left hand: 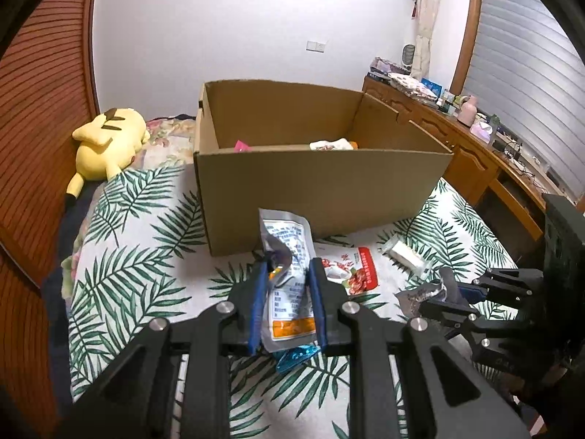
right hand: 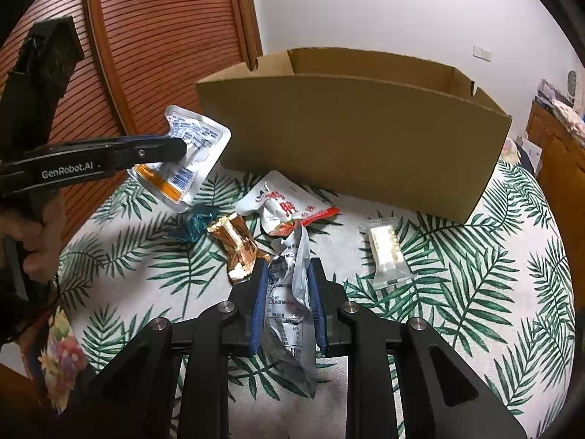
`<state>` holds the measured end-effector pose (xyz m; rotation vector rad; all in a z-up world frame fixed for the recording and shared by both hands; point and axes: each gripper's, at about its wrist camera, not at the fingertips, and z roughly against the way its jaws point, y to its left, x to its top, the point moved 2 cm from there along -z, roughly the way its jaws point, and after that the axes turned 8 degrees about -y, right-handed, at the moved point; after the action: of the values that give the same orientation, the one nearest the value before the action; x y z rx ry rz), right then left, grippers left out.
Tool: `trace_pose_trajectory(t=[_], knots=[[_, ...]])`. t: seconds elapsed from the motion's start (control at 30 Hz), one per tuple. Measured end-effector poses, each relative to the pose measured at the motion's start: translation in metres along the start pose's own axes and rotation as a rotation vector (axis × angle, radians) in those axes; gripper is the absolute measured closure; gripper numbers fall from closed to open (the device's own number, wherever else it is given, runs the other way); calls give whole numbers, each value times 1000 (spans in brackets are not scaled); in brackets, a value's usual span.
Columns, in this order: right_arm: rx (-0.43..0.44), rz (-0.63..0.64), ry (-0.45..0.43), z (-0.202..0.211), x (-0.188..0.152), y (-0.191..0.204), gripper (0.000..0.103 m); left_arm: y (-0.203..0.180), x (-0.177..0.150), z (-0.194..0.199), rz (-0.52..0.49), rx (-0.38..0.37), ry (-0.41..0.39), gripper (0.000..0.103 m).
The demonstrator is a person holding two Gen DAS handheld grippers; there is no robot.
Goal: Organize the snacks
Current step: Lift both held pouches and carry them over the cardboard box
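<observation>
Right wrist view showed both grippers' jaws clamped on light, crinkly, slippery foil snack pouches above the bed, best pinched mid-body, short of the cardboard box.

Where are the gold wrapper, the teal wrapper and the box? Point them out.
gold wrapper (right hand: 237,245), right wrist view, its middle.
teal wrapper (right hand: 195,221), right wrist view, its crinkled body.
box (left hand: 321,186), left wrist view, near wall.
</observation>
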<state>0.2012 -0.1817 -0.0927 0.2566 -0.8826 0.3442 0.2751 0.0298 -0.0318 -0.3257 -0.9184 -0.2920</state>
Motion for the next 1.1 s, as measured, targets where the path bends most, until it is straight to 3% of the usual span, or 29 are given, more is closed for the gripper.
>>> trace_pose_trajectory(t=[0.53,1.1], knots=[[-14,61,-111,36,46,-6,84,-20,43,28,-23,-49,-95,83],[-59,159,-264,59,136,-19,84,-31,115,21,-118,-22,-157,83]])
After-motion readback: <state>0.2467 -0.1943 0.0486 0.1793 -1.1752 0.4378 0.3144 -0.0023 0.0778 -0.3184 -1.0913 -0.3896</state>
